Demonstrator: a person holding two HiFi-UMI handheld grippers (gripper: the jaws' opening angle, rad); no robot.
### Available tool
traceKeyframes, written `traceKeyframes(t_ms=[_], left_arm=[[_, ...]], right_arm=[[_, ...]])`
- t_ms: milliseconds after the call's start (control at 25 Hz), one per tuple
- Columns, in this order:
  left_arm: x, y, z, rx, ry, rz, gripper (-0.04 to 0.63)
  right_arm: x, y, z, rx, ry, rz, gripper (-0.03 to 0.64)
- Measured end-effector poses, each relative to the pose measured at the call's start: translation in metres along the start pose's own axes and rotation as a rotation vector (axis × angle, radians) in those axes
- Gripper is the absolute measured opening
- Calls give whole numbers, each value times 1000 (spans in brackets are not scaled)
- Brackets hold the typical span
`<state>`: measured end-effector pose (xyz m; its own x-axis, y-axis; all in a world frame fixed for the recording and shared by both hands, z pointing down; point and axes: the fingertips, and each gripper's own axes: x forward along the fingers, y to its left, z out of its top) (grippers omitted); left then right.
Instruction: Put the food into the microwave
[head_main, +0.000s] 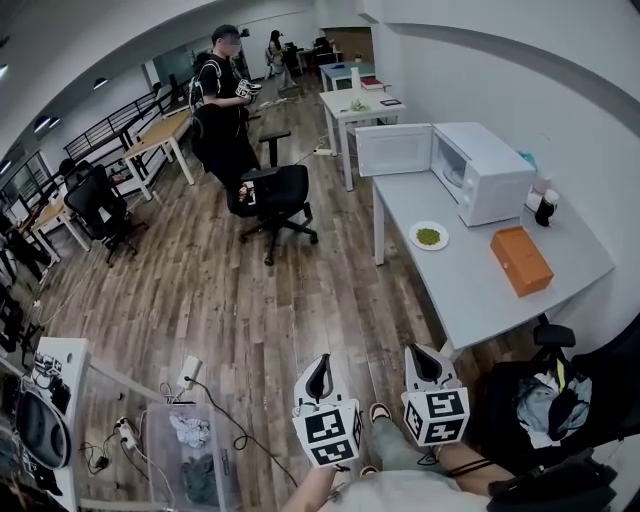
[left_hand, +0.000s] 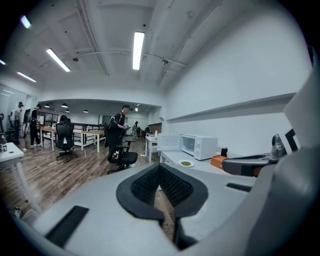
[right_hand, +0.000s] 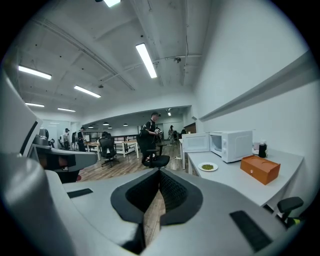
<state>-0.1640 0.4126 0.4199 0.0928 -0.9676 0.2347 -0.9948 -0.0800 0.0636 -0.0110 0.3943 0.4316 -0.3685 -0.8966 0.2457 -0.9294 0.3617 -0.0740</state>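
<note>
- The food (head_main: 428, 237), a green heap on a small white plate (head_main: 415, 236), sits on the grey desk (head_main: 470, 295) just in front of the white microwave (head_main: 485, 175), whose door (head_main: 393, 150) stands open.
- An orange box (head_main: 521, 260) lies near the plate.
- The left gripper (head_main: 320, 378) and right gripper (head_main: 428, 365) hang low, well apart from the desk; both are closed on nothing.
- Only the head view shows their 2 black-and-white marker cubes; no lettering is legible.
- In the left gripper view, the right gripper partly hides the box.

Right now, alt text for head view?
The left gripper and right gripper are shut and empty, short of a grey table. On it: a white microwave with its door open, a plate of green food, an orange box.
</note>
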Motion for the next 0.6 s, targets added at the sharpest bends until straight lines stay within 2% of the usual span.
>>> traceKeyframes(t_ms=[320,600], left_arm=[[51,6,10,8,11,-7,-2],[102,10,19,-19,41,-18,-2]], right_arm=[[49,-17,14,13,5,-5,17],[94,-35,27,16,17,-3,17]])
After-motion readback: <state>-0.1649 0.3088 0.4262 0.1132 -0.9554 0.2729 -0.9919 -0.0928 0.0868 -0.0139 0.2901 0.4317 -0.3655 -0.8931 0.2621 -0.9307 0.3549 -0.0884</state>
